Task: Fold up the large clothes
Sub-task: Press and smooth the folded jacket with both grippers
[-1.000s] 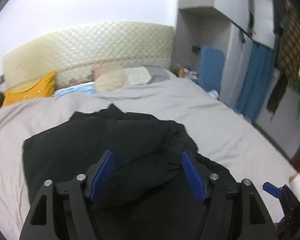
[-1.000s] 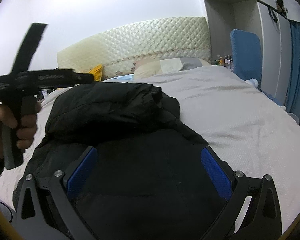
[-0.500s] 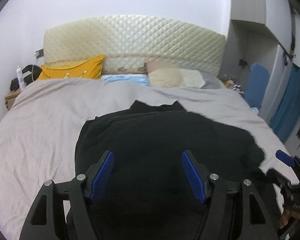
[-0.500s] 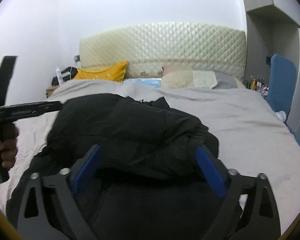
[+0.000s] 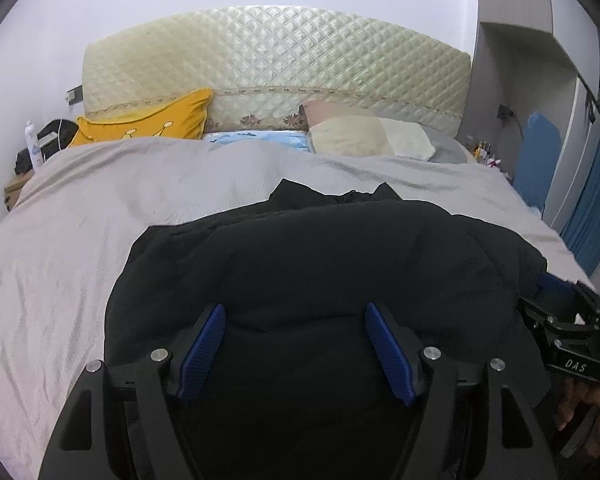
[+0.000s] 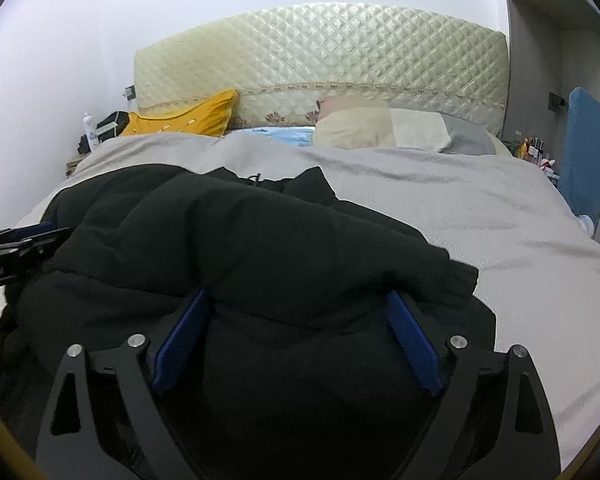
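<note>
**Black puffy jacket bunched up on the bed, both claws open over it**

So the jacket [image 5: 320,264] is a big black padded one, matte and kinda lumpy. It's lying on the grey bedcover [image 5: 100,216] at the near end of the bed, folded over on itself with a thick roll across the middle and a bit of collar or hem poking out at the far edge. From the right wrist view it looks like one layer flopped over another, with a fat crease running left to right just past the claw tips.

Left claw [image 5: 294,316] is spread fairly wide, blue pads apart, jacket puffing up between them but I don't see the pads squeezing it. Its jaws have just been opening a touch. Right claw [image 6: 300,308] is spread even wider, sitting low over the near part of the jacket, fabric between the pads, again no pinch that I can see.

Far end of the bed: yellow pillow [image 5: 148,120] on the left, beige pillow [image 5: 364,136] on the right, quilted headboard [image 5: 276,64] behind.
</note>
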`<state>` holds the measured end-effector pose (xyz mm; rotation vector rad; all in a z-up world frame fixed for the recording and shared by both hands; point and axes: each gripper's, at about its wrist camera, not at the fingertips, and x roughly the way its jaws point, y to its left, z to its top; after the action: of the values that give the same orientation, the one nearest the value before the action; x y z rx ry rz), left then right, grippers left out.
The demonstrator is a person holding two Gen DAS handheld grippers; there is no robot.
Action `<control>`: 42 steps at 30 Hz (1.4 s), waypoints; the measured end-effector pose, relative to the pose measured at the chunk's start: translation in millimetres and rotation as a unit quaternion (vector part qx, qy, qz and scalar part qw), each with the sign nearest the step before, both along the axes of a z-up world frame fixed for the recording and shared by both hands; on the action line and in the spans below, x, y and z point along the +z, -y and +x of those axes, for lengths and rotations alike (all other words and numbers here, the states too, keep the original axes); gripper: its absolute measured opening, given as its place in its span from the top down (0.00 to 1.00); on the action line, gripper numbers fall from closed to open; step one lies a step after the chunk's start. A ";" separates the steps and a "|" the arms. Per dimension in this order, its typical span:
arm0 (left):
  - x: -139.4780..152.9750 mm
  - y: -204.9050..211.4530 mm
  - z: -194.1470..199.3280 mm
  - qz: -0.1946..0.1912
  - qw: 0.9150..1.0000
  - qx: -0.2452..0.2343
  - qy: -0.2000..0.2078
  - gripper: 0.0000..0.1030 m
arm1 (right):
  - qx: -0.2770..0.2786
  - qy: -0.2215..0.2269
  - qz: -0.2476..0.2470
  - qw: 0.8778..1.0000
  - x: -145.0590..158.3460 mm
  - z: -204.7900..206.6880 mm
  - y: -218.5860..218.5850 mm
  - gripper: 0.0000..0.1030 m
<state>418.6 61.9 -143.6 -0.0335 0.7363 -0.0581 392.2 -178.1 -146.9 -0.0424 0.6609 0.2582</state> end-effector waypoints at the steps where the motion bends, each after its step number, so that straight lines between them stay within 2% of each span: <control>1: -2.1 2.1 3.0 0.006 1.000 0.000 -0.003 0.29 | 0.001 -0.002 -0.006 1.000 -1.5 4.4 -0.7 0.11; 3: -8.2 4.8 8.6 0.011 1.000 -0.001 -0.011 0.28 | 0.005 -0.003 -0.015 1.000 -5.0 8.1 -0.6 0.11; 17: -41.9 19.9 23.6 0.037 0.999 0.007 0.003 0.26 | 0.010 -0.025 -0.022 0.999 -37.6 32.6 -2.3 0.08; 23: -33.7 22.4 21.4 0.046 0.999 0.014 -0.014 0.26 | 0.006 -0.045 -0.040 0.998 -40.0 35.2 -7.6 0.07; 26: -16.6 16.2 11.2 0.028 0.999 0.021 -0.034 0.26 | 0.010 -0.059 -0.046 0.997 -27.3 26.4 -6.9 0.07; 28: -1.7 12.6 -1.7 0.016 0.999 0.019 -0.034 0.26 | 0.012 -0.056 -0.050 0.997 -14.2 15.4 -4.5 0.07; 33: 47.1 9.9 -56.0 0.010 1.000 0.010 -0.006 0.26 | 0.004 -0.033 -0.010 0.999 31.8 -33.6 11.7 0.07; 42: 132.2 15.5 -149.7 -0.010 0.999 -0.001 0.040 0.25 | -0.005 0.014 0.015 1.000 106.1 -132.7 26.8 0.06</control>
<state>268.9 46.4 -11.4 -0.0496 0.6567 -0.0676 259.5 -204.9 -40.8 -0.0149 0.6283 0.2574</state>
